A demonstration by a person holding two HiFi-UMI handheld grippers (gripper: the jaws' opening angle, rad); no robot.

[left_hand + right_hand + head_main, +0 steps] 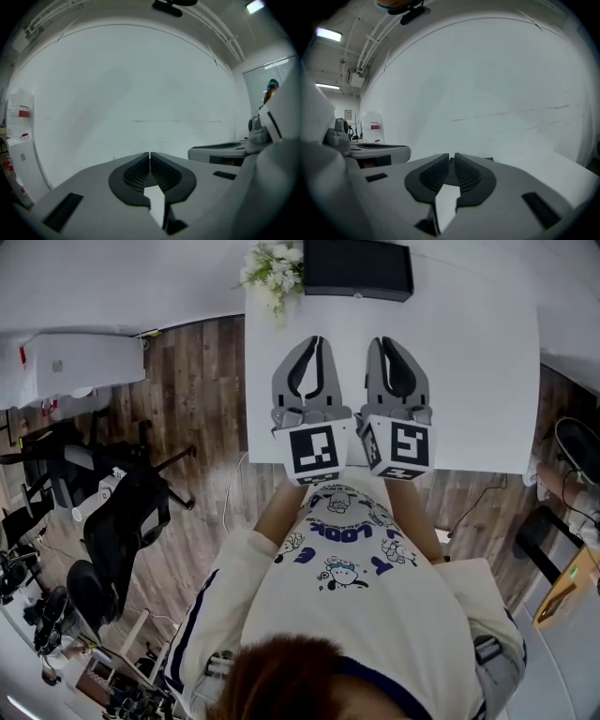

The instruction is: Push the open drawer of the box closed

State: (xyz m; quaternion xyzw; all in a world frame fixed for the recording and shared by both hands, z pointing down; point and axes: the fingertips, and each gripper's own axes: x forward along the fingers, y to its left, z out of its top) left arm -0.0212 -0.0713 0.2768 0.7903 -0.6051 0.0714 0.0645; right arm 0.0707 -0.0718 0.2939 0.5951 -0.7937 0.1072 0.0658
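A black box [357,268] stands at the far edge of the white table [487,381]; I cannot tell from here whether its drawer is open. My left gripper [317,339] and right gripper [382,341] are held side by side above the near half of the table, both pointing toward the box and well short of it. Each is shut with nothing between its jaws. In the left gripper view the left gripper [150,153] faces a plain white wall, and so does the right gripper [452,155] in its own view. The box is hidden behind the jaws there.
A bunch of white flowers [272,268] sits at the table's far left corner, beside the box. Black office chairs [122,521] stand on the wooden floor to the left. A person's body fills the lower middle of the head view.
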